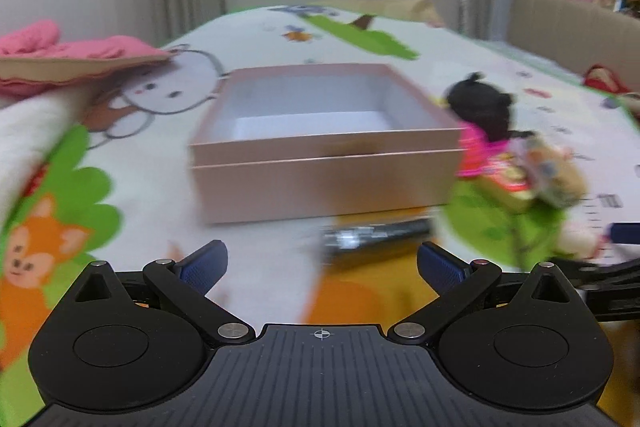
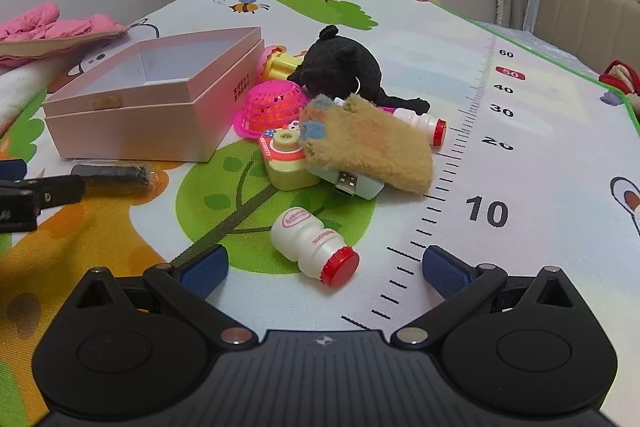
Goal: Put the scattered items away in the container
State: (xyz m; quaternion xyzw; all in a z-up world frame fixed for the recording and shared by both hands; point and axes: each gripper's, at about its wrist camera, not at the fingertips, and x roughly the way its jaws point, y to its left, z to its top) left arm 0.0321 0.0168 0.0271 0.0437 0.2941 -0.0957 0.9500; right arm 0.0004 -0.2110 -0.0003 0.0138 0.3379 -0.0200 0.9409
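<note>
Pink box (image 2: 132,99), open and empty, on the play mat (image 2: 520,187). Toys heaped just right of it; small white bottle (image 2: 314,243) lies nearest, between the wide-spread right gripper (image 2: 324,269) fingers. Left gripper (image 1: 322,265) equally wide, empty, facing the box.

Both wrist cameras looked low across the play mat (image 2: 520,155) toward the window, sharing the pink box (image 1: 320,183) (image 2: 132,131).

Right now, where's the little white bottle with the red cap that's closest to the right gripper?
In the right wrist view, the white bottle lies on its side on the play mat, just ahead of the open fingers, nearer than the toy camera.
</note>
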